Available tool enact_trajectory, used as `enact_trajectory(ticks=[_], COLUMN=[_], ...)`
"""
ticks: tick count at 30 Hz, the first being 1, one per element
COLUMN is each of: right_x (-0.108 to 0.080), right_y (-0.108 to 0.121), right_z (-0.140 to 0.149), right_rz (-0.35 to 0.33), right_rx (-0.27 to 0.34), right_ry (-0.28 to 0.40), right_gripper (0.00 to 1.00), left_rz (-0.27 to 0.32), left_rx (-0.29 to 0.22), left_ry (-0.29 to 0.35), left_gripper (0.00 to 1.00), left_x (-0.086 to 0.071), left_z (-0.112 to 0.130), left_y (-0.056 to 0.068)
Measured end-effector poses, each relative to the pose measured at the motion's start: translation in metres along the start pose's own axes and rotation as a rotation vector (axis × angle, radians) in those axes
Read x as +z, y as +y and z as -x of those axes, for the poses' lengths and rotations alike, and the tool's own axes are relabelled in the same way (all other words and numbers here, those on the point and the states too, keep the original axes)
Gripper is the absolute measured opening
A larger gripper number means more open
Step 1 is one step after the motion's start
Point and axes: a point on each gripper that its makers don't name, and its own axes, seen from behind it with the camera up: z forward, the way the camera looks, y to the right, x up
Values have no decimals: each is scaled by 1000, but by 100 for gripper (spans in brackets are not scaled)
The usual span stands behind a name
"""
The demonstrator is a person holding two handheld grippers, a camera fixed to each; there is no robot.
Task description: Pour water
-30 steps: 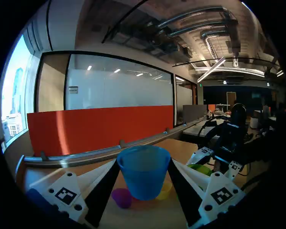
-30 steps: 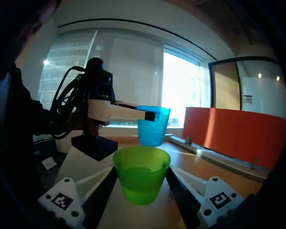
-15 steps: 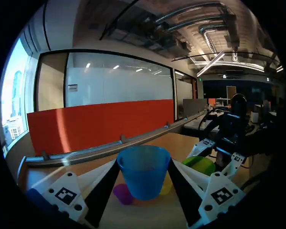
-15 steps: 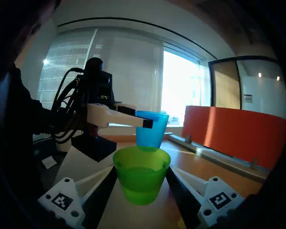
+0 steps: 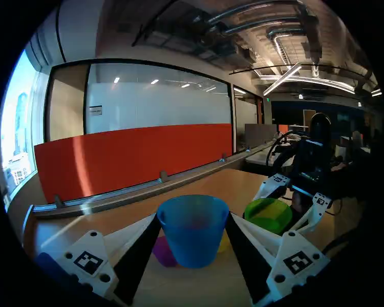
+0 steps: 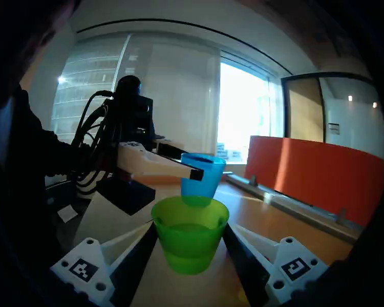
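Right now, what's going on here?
A person holds a tool in each hand over a wooden table. The left tool grips a blue cup, and the right tool grips a green cup with some liquid in it. In the right gripper view the blue cup sits just beyond and slightly above the green cup's rim. No stream of water is visible, so pouring does not look under way.
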Motion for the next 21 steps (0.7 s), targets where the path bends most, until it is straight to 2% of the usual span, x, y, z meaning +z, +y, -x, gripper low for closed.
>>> enact_trajectory(ticks=[21], right_x=[-21], right_y=[6], right_z=[29], right_rz=[-6], right_rx=[34], right_ry=[-98], right_gripper=[88], left_rz=[25], left_rx=[60], left_ry=[-151], left_gripper=[86], left_x=[12], left_z=[55], left_y=[8])
